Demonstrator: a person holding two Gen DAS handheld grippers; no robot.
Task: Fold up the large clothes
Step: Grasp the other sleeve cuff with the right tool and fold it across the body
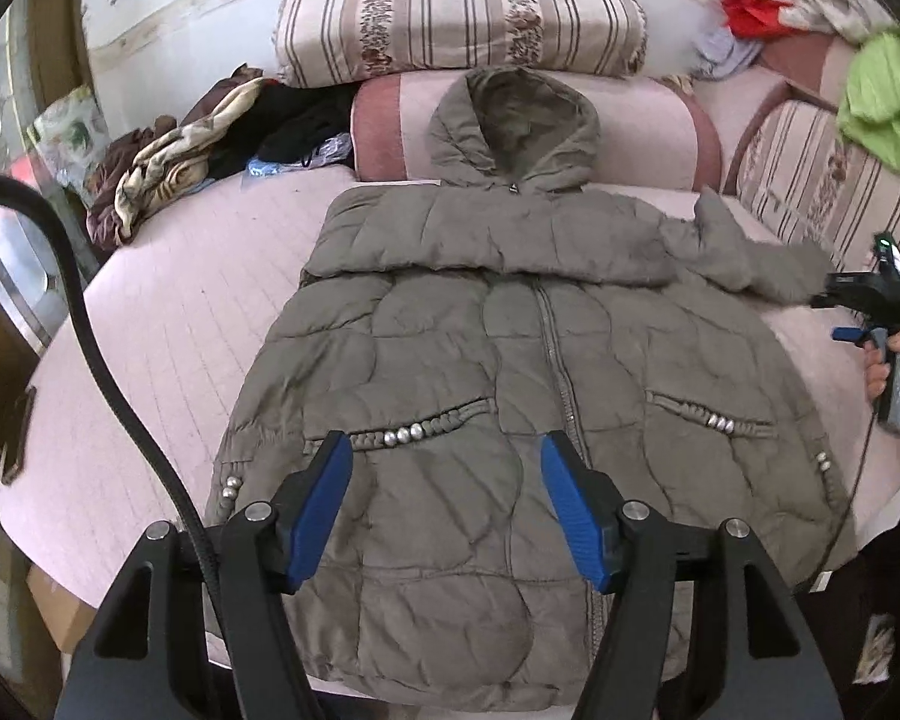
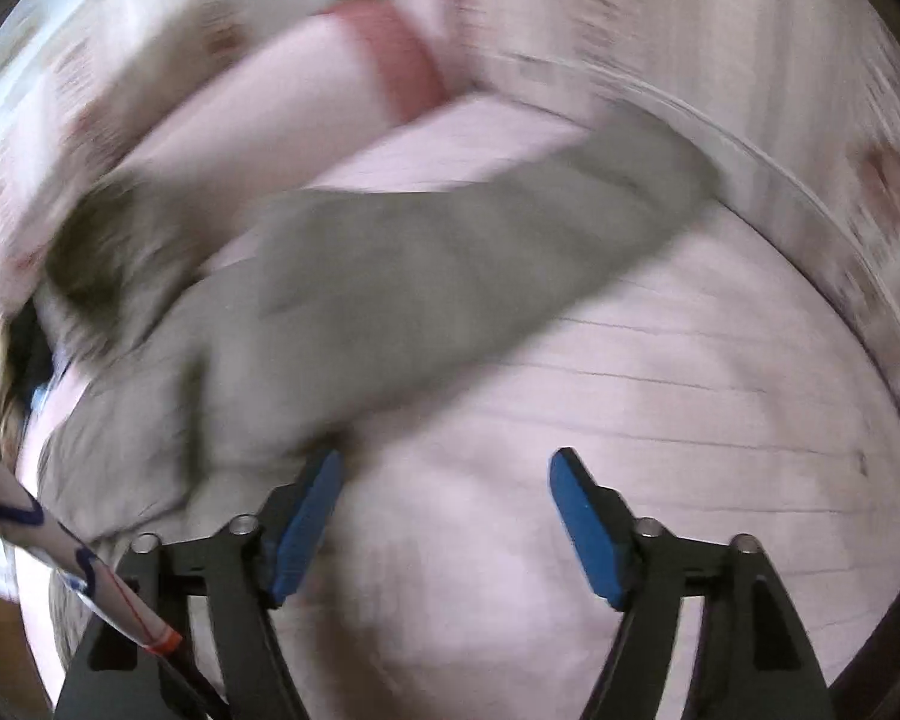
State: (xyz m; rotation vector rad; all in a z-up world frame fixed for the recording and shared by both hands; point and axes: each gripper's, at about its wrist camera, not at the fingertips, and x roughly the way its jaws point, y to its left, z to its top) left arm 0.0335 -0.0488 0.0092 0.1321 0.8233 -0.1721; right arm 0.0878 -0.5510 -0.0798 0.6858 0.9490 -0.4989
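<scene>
Blue pads (image 1: 321,510) of the left gripper (image 1: 444,516) stand wide apart over the coat's (image 1: 510,396) lower front, holding nothing. That coat lies face up, zipped, on the pink bed (image 1: 168,324), hood (image 1: 513,126) toward the cushions, its left sleeve already folded across the chest and the other sleeve (image 1: 744,258) stretched out to the side. The right gripper (image 2: 444,531) hangs above bare bed beside that sleeve (image 2: 426,276), fingers apart and empty; its view is smeared with blur. I'd worry that puffy, slippery padding lets a shallow pinch slide off, or that the folded sleeve springs back open. A hurried grab might catch the bed cover too.
</scene>
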